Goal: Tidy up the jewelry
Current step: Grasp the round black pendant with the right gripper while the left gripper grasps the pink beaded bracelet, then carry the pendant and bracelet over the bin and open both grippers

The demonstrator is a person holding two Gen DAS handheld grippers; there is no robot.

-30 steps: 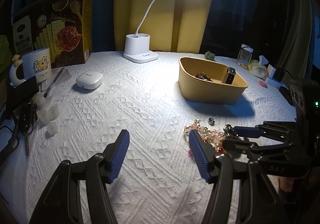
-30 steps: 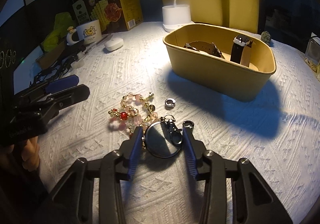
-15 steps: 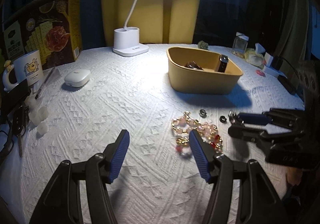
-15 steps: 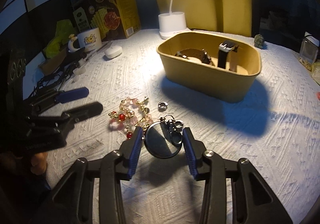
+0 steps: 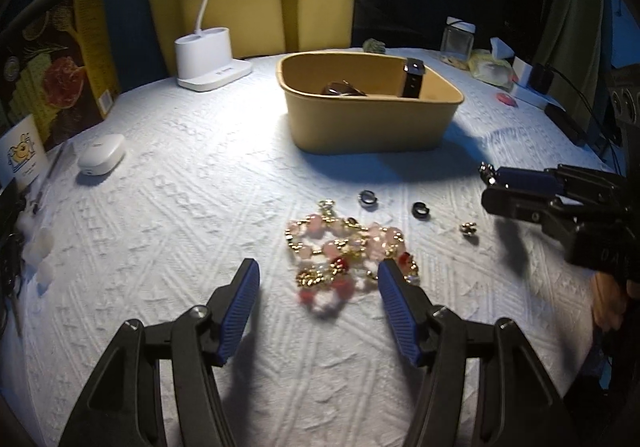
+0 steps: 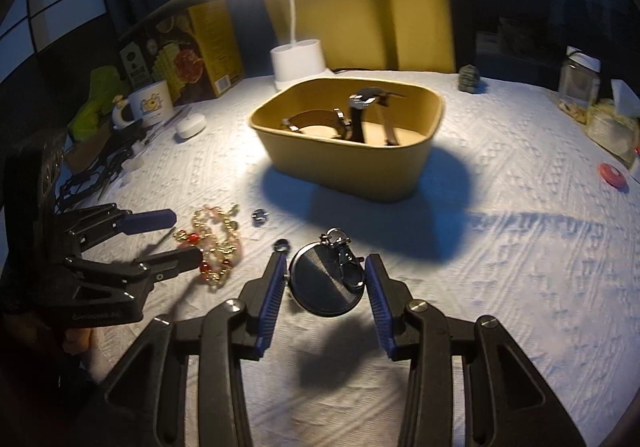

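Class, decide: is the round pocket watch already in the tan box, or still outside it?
Outside. The pocket watch is gripped in the right gripper, above the cloth, short of the tan box.

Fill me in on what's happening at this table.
A person is sorting jewelry into the tan box, which already holds watches. The right hand-held gripper is shut on a round pocket watch and holds it above the white cloth. The left hand-held gripper is open, right at the beaded bracelets. Small rings lie loose nearby.
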